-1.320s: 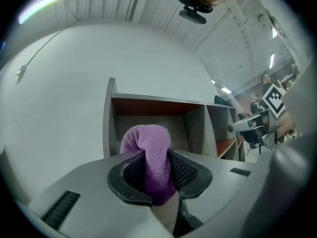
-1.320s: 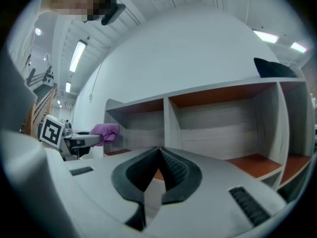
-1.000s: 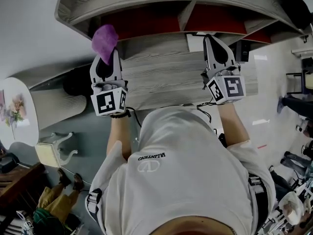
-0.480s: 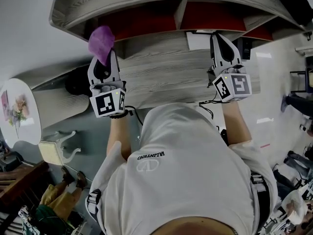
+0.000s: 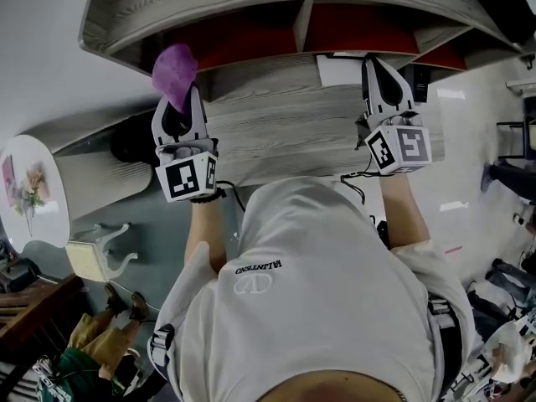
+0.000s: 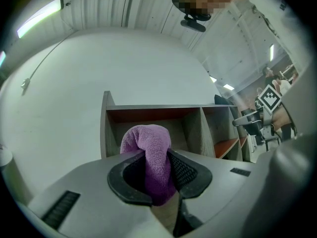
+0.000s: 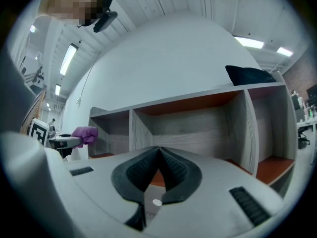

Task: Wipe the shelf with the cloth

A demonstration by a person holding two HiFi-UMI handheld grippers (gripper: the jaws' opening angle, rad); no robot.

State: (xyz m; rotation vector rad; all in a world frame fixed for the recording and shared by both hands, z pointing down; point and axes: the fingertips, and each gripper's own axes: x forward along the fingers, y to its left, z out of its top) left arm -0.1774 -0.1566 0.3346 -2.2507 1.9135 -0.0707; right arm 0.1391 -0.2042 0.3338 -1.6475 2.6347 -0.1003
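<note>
Head view first: left tongs (image 5: 179, 99) raised at the left end of the shelf (image 5: 251, 7), clamped on a purple cloth (image 5: 174, 67) bunched above the tips, past the far edge of the grey tabletop (image 5: 285, 132). Then right tongs (image 5: 377, 67) up by the middle compartments, nothing in them. On the white shirt (image 5: 301, 308), one line of print, upside down from here, apparently "VALENTINO" over a logo. On the marker cubes, black-and-white squares only, no words.

Over to the left gripper view: tongs (image 6: 157, 157) pinching the cloth (image 6: 148, 138) by a fold, a rounded wad sticking out in front. Shelf (image 6: 193, 128) ahead, leftmost compartment straight on. Looks short of contact, though hard to call. Risk here: with so narrow a pinch, could drag the cloth out of the grip once pressed on the board, or rub with hard jaw tips instead of fabric. With a wad that small, likely to miss the corners too.

Right gripper view now: tongs (image 7: 158, 152) closed tip to tip, empty. Shelf (image 7: 198, 128) close in front, a dark object (image 7: 247, 76) on its top board, cloth (image 7: 85, 134) far off to the left. Could knock a divider if swung carelessly. No labels readable here.
</note>
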